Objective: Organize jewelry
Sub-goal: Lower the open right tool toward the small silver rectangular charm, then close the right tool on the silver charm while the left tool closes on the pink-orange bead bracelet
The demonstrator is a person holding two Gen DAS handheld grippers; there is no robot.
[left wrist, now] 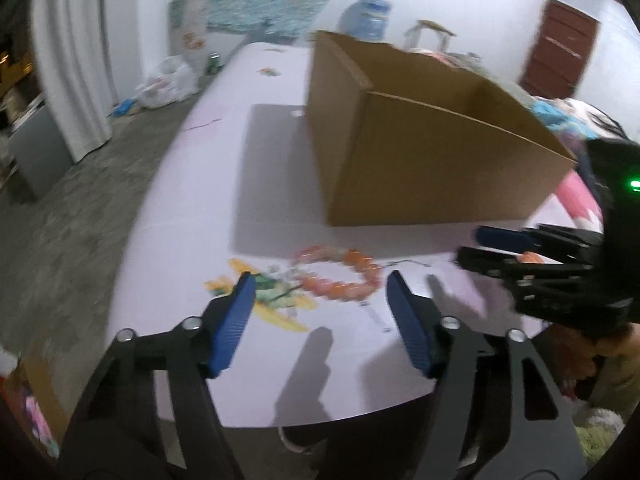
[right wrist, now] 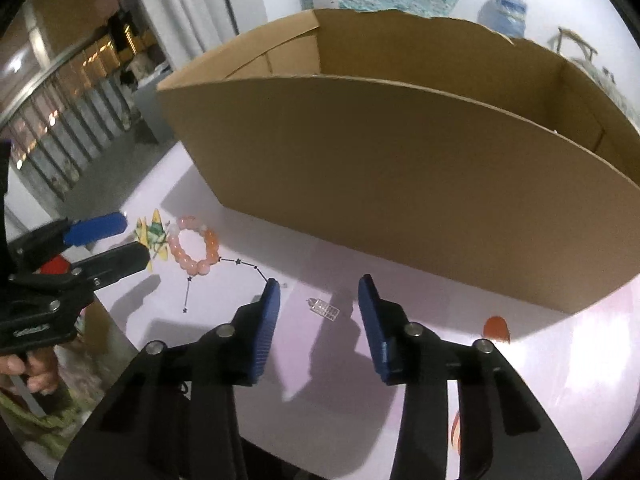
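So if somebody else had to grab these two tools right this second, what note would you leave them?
Left tool: open, nothing held, poised just short of the bead bracelet.
Right tool: open, nothing held, with a small clear trinket lying on the table between its fingertips.
Things: the bracelet lies on the pale table in front of the cardboard box, next to a yellow-green printed motif. The box stands open; what little shows of its inside looks bare.
Done: nothing visibly put away yet.
Left: pick up the bracelet and the trinket and, probably, place them in the box.
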